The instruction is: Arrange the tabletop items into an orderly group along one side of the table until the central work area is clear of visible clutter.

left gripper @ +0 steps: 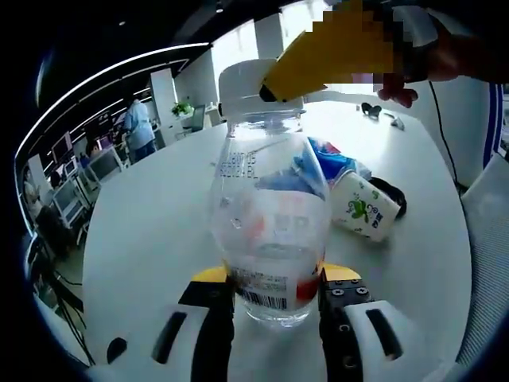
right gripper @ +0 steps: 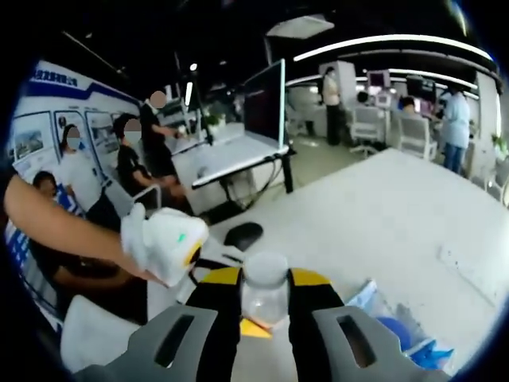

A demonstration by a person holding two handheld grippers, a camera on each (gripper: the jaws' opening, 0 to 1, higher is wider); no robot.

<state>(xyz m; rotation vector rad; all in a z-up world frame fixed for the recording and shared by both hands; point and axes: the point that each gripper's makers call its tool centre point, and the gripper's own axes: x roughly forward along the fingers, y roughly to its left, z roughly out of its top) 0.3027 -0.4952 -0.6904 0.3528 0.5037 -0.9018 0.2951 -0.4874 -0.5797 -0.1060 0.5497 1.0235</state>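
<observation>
The left gripper [left gripper: 274, 298] is clamping the base of an upright clear bottle [left gripper: 269, 215] above the table [left gripper: 151, 231], while the right gripper [right gripper: 265, 306] is closing on its white cap [right gripper: 265, 270] from above, the bottle's long axis vertical between them.

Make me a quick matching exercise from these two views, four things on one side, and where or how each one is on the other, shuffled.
Things:
1. clear bottle
2. paper cup
3. bottle cap
4. black mouse

States:
A. lying on its side on the white table
B. between the right tongs
C. upright, clamped low by the left tongs
D. resting flat on the table, untouched

Pairs: 1-C, 2-A, 3-B, 4-D
</observation>
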